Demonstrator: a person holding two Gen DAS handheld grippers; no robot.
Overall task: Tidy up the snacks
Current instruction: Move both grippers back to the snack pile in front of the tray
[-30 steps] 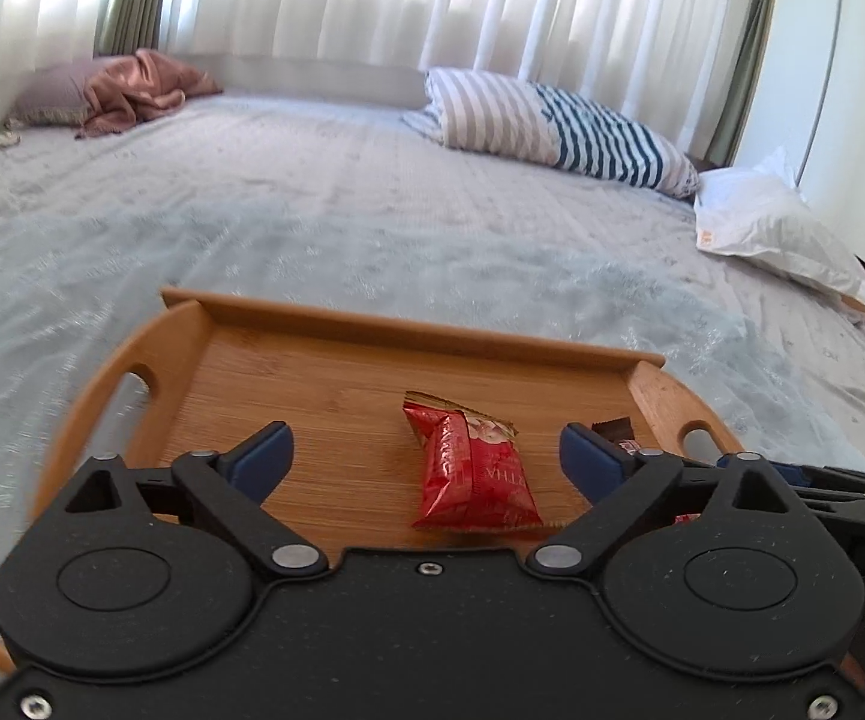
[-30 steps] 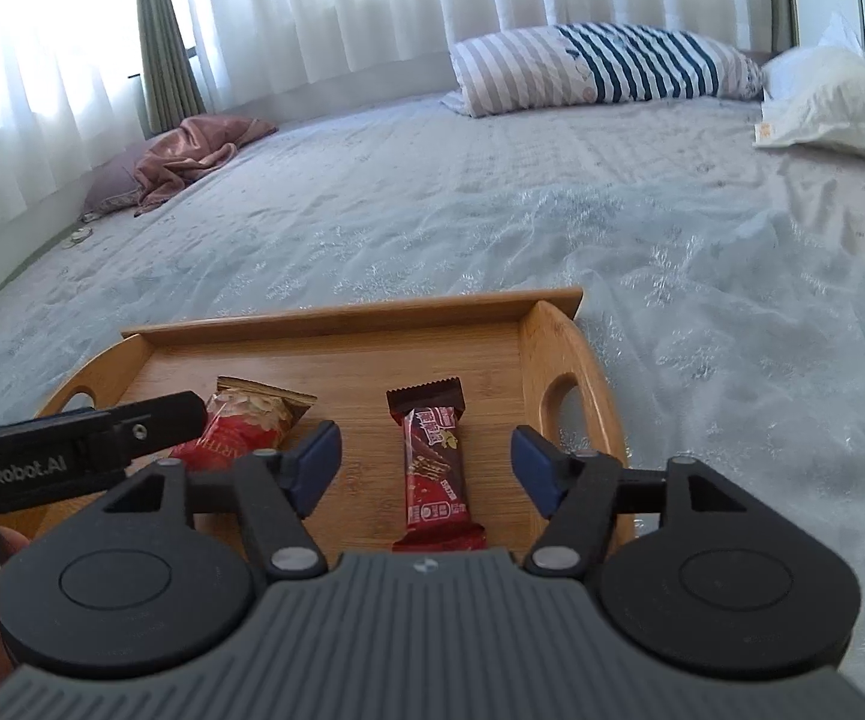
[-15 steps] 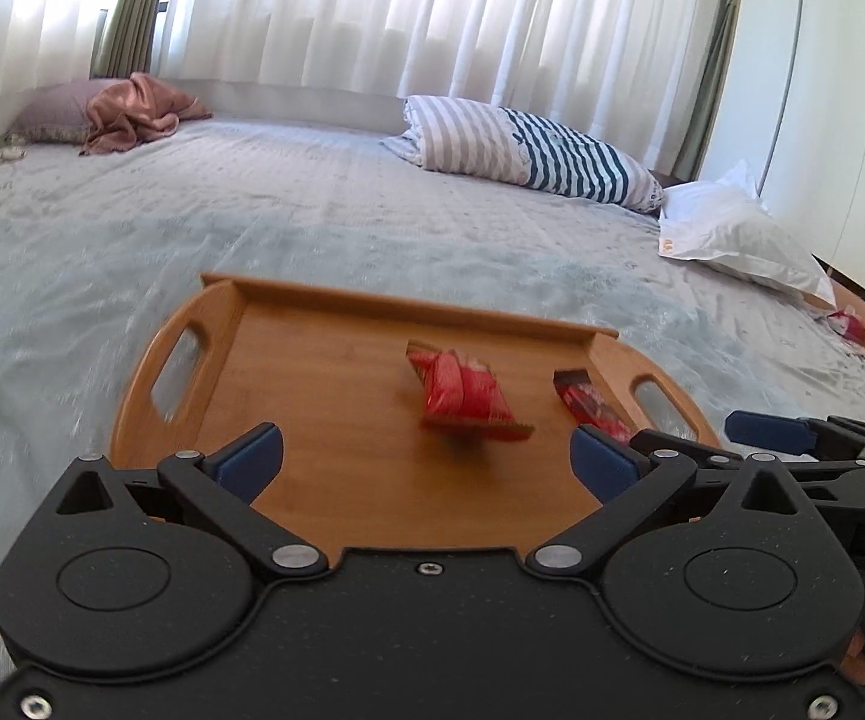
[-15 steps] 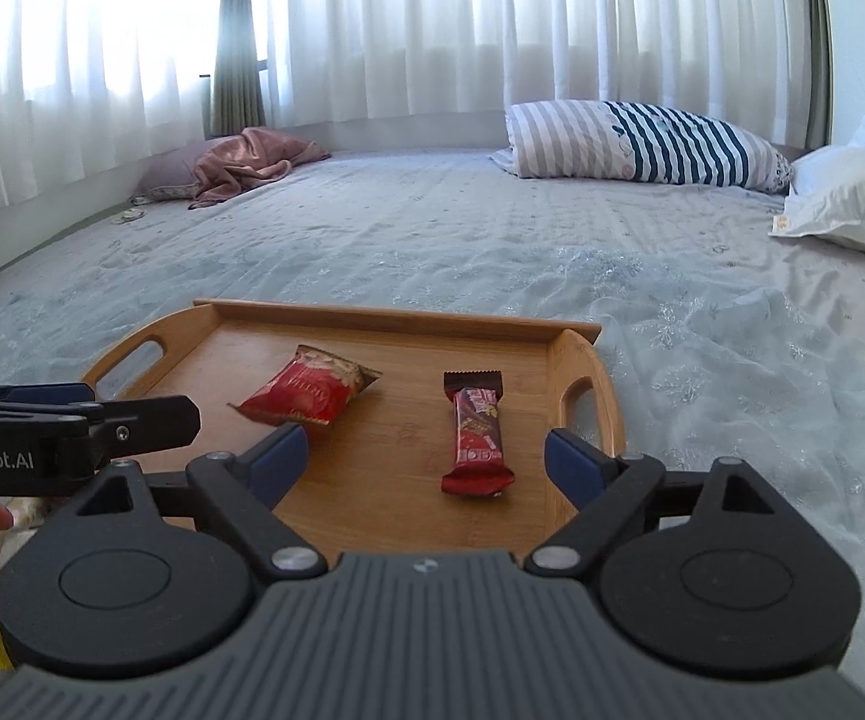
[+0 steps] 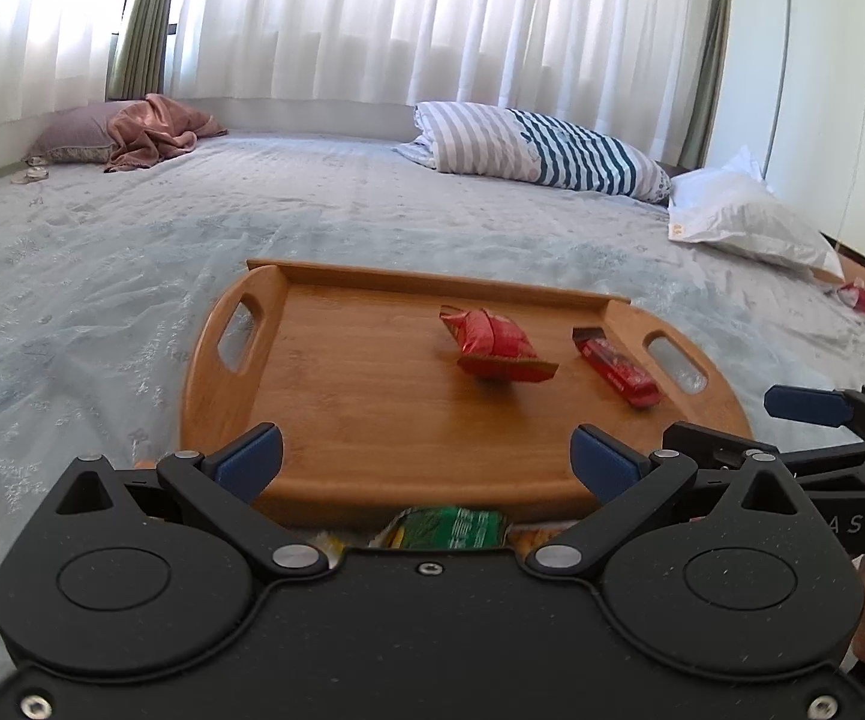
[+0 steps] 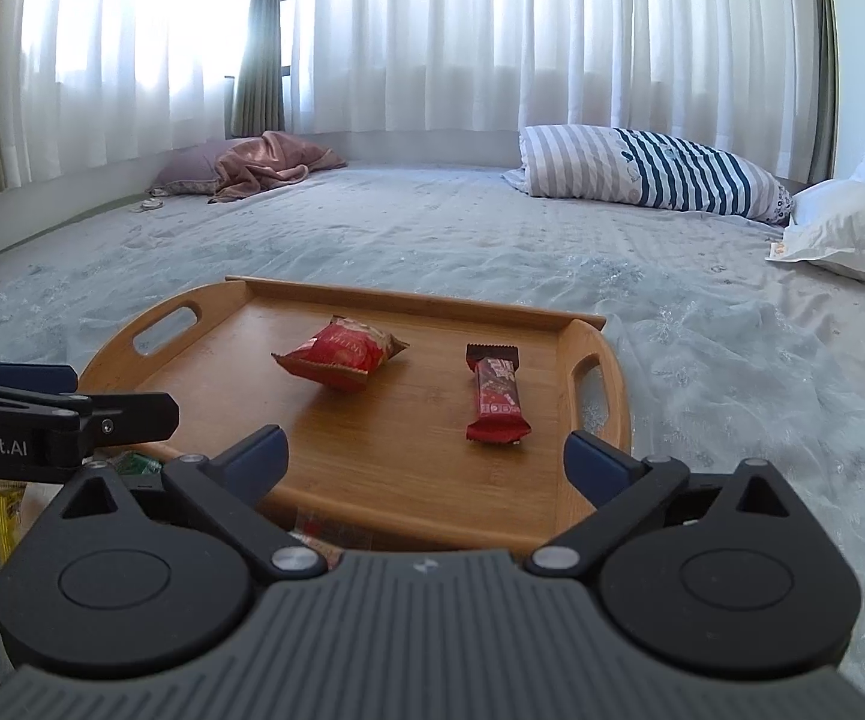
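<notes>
A wooden tray (image 5: 324, 396) (image 6: 408, 480) lies on the bed. On it sit a red snack pouch (image 5: 492, 342) (image 6: 339, 351) and a red chocolate bar (image 5: 615, 363) (image 6: 495, 399), side by side towards its right end. My left gripper (image 5: 426, 459) is open and empty, held before the tray's near edge. A green snack packet (image 5: 447, 528) lies just under it, partly hidden by the gripper body. My right gripper (image 6: 423, 456) is open and empty over the tray's near edge. The left gripper also shows at the left edge of the right wrist view (image 6: 42, 414).
The bed sheet (image 5: 102, 252) spreads all around the tray. A striped pillow (image 5: 540, 150), a white bag (image 5: 744, 216) and a pink blanket (image 5: 150, 129) lie at the far side. Yellow and green packets (image 6: 9, 504) lie left of the tray.
Both grippers have pulled back and up from the tray, so the whole tray shows. Both stay open. The pouch and bar lie where they were. The green packet has come into view.
</notes>
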